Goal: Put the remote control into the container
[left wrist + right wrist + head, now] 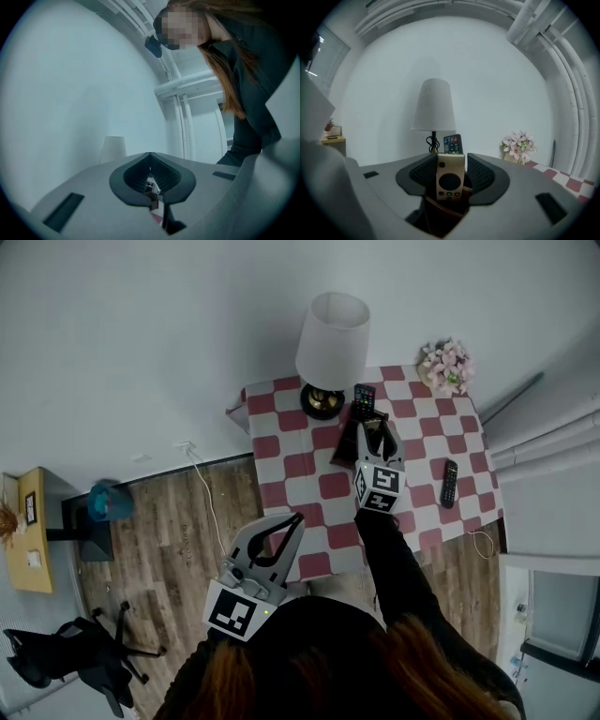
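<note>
The slim gold plastic remote control (450,180) stands upright between the pads of my right gripper (450,164), which grasps it. Its lower end sits in the dark brown container (440,212) just under the jaws. My left gripper (150,154) is clenched.

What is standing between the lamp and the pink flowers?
A black remote control, upright, nearer the lamp; the head view and right gripper view show it.

Right gripper (373,431) hovers at the container (345,445) on the checked table (291,493).
</note>
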Demonstrator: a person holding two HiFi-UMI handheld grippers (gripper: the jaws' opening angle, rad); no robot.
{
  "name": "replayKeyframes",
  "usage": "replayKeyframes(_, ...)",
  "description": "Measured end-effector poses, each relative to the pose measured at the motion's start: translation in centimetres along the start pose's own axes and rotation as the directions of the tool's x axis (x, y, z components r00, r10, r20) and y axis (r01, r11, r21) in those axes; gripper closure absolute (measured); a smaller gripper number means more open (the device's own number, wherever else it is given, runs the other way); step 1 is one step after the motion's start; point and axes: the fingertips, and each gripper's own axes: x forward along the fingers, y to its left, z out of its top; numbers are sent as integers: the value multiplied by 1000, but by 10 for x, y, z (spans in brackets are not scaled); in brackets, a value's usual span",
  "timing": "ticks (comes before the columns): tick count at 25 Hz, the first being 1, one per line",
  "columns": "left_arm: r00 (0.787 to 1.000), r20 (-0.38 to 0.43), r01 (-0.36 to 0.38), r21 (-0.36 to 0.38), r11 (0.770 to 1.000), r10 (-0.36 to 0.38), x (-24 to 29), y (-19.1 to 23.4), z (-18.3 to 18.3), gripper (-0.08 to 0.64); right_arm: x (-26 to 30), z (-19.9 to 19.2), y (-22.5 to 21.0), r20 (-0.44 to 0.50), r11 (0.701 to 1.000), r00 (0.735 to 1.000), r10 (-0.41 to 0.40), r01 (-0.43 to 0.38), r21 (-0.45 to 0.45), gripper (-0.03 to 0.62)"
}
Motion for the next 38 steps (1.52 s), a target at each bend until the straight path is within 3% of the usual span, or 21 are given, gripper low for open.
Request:
replayKeyframes(3,1000,9,-12,13,1000,12,1,5,2,551,-10,16,-3,33,999,999,36,-36,3,388)
replayKeyframes(7,1000,21,-18,15,1000,18,3,7,6,551,-19,26,-7,31,998,998,60,-60,6,530)
replayKeyframes(10,999,34,-15,21,1000,14,6,6,10,551,-25,33,-13,37,998,997,61,-62,17,571)
replayKeyframes(17,999,51,-4,20,1000,3,14,-2,13,551,-52,64,-18,105,995,990,90,-95,41,578)
replayKeyframes(24,999,51,13,17,1000,-14,22,-8,9,551,-101,98,-13,159,981,970,186,-193,30,578)
replayKeyframes(38,998,51,45,10,999,-46,35,-19,3,551,-197,115,11,116,965,958,261,-264,3,578)
